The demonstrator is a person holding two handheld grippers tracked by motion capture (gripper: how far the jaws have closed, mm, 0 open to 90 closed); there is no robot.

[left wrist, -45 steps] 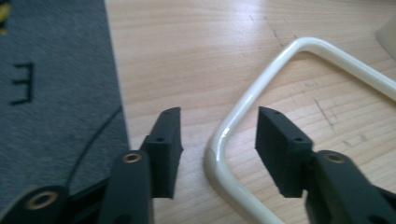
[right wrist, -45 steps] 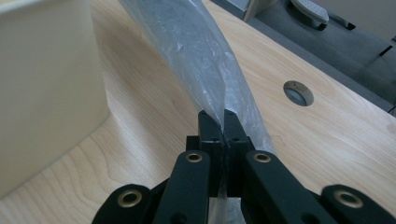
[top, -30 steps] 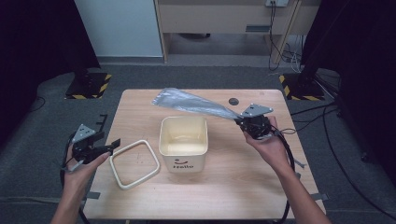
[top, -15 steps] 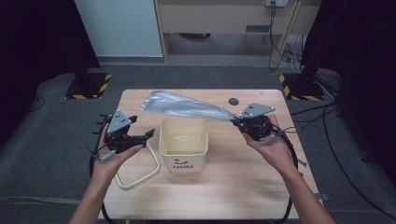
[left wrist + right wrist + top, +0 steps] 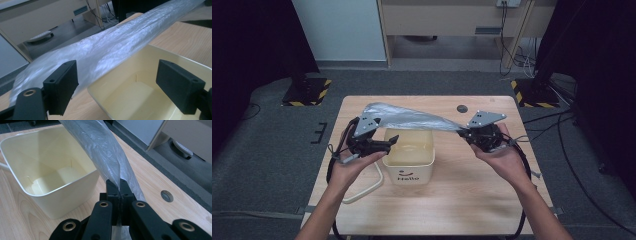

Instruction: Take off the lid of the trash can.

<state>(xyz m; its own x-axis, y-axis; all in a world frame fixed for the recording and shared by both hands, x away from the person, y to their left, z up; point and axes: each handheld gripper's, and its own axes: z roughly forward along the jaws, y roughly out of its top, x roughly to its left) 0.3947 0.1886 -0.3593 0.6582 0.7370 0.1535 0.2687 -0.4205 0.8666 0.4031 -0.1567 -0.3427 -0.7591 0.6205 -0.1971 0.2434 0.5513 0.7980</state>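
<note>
Pinching one end of the plastic bag, the right gripper holds it stretched above the cream bin at the table's middle. Beside the bin's left rim, the left gripper has just been opening, its jaws wide with nothing between them.

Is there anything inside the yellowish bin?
No, the bin looks empty in the right gripper view, with its bare bottom showing and the plastic bag stretched above it.

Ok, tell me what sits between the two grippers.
In the high view, the plastic bag stretches from the right gripper toward the left gripper, above the cream bin.
</note>
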